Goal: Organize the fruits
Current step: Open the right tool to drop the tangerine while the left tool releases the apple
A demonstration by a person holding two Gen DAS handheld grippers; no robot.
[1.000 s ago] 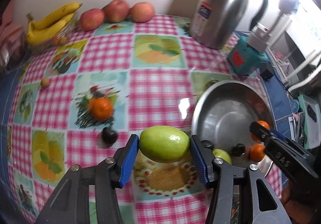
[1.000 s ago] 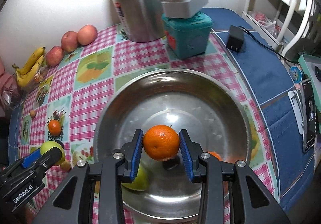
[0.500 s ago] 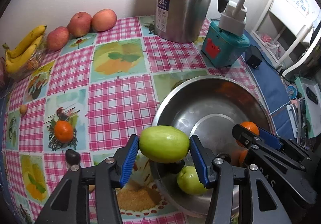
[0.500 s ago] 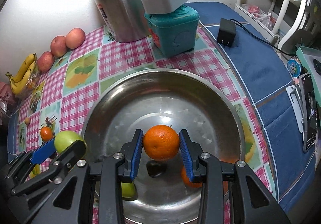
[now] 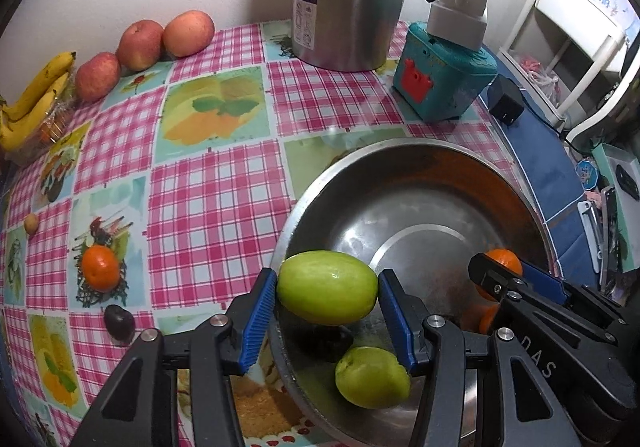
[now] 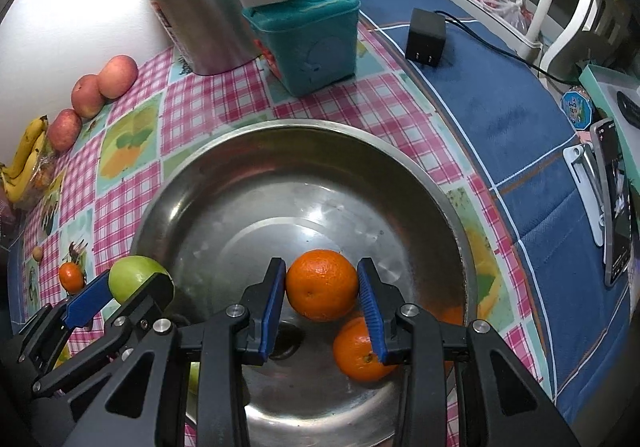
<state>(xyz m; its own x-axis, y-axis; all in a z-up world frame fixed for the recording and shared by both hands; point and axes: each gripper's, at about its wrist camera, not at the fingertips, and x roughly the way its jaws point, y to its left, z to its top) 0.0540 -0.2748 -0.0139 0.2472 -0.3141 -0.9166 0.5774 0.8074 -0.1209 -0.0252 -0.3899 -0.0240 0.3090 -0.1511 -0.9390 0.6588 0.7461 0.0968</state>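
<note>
Hovering over: wide round steel bowl (image 5: 420,183) near counter's right edge
Left gripper (image 5: 327,289): clamping oval green fruit (image 5: 327,288) crosswise, above bowl's left rim
Right gripper (image 6: 322,285): pinching round orange mandarin (image 6: 322,285), hanging mid-bowl

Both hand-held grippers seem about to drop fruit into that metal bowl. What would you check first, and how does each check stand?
1. Left hand-held gripper grips the green fruit: ok.
2. Right hand-held gripper grips the orange: ok.
3. Green fruit over the metal bowl: cannot tell; it hangs about at the near rim.
4. Orange over the bowl's inside: ok.
5. Free landing spot: not ok; another orange lies just under the held one.
6. The two grippers apart: ok.
</note>
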